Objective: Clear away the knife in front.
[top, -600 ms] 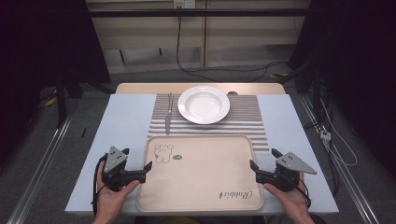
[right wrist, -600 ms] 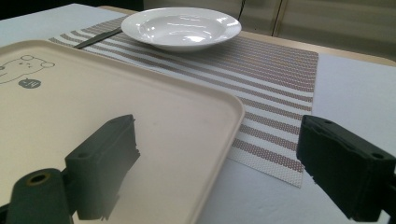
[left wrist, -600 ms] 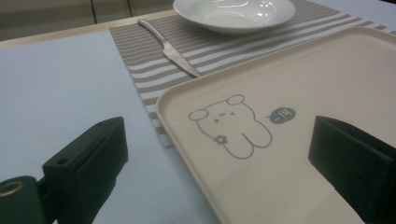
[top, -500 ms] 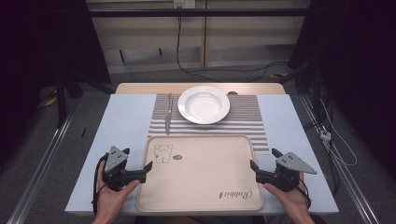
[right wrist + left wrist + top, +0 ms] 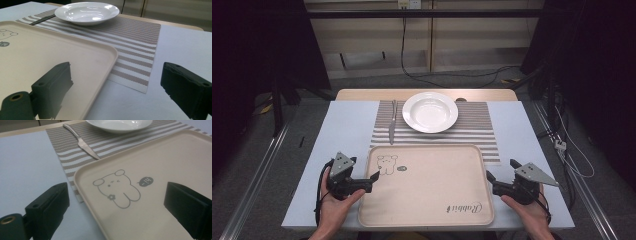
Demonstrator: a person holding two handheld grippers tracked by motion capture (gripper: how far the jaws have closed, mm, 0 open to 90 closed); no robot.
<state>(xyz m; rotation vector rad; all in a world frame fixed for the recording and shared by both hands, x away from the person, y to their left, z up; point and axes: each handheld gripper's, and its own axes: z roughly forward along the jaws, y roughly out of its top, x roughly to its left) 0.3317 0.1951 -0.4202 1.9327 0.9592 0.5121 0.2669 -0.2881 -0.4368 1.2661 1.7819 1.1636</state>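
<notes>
A beige tray (image 5: 427, 195) with a bear drawing lies at the near middle of the table. My left gripper (image 5: 373, 181) is at the tray's left edge. In the left gripper view my left gripper (image 5: 117, 207) is open, one jaw outside the tray (image 5: 160, 160) and one over it, with the rim between them untouched. My right gripper (image 5: 491, 182) is at the tray's right edge. In the right gripper view my right gripper (image 5: 117, 87) is open too and straddles the rim of the tray (image 5: 50, 47).
Behind the tray, a striped placemat (image 5: 482, 130) carries a white deep plate (image 5: 430, 111) and, to the plate's left, a table knife (image 5: 392, 122). Pale blue table surface (image 5: 347, 130) lies on both sides. The table's near edge is just behind my hands.
</notes>
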